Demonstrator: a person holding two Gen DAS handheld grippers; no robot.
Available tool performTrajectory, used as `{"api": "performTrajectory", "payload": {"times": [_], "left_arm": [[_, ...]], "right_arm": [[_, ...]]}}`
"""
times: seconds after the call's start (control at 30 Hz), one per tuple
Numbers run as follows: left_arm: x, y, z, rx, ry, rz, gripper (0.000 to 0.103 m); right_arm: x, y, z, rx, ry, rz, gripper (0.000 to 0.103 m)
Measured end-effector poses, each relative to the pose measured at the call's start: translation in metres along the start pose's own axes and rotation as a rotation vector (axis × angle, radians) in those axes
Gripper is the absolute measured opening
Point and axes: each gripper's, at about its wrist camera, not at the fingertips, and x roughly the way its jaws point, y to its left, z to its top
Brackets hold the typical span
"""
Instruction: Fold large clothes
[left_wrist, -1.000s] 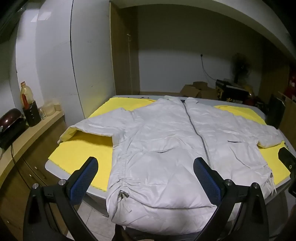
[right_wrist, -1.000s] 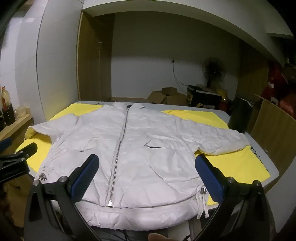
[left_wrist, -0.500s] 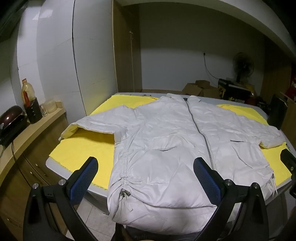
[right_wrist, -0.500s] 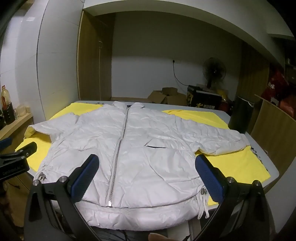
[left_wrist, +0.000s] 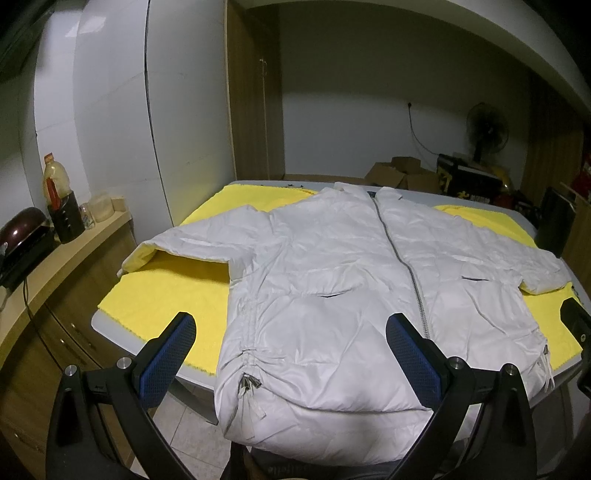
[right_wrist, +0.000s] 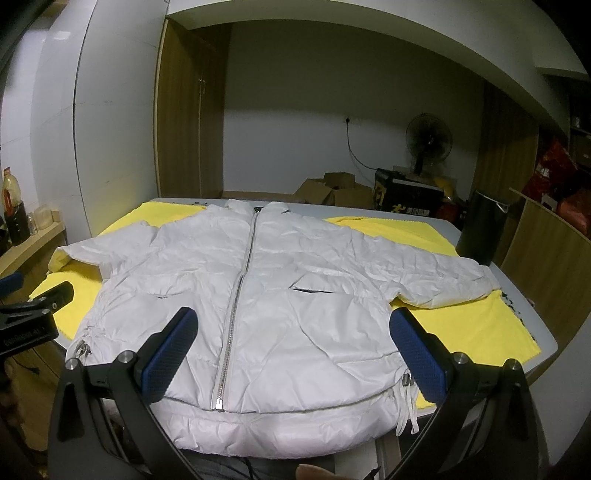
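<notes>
Right wrist: one jacket (right_wrist: 295, 295), two wide-spread grippers.

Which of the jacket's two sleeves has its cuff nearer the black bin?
The sleeve on the right of the jacket. Its cuff ends just below the black bin; the other sleeve points toward the counter.

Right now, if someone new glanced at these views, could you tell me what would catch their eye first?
A big white puffer jacket lies zipped and spread flat, front up, on a bright yellow cloth covering the table, its hem hanging over the near edge. Both the left gripper and right gripper hover open above that hem.
</notes>
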Motion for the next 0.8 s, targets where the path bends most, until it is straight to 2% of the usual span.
{"api": "performTrajectory", "payload": {"times": [0.8], "left_arm": [[0.003,-0.0008,-0.0084,-0.003,0.004,0.006,0.103]], "right_arm": [[-0.0016,0.0005,-0.0006,-0.001,0.0,-0.001,0.103]]}}
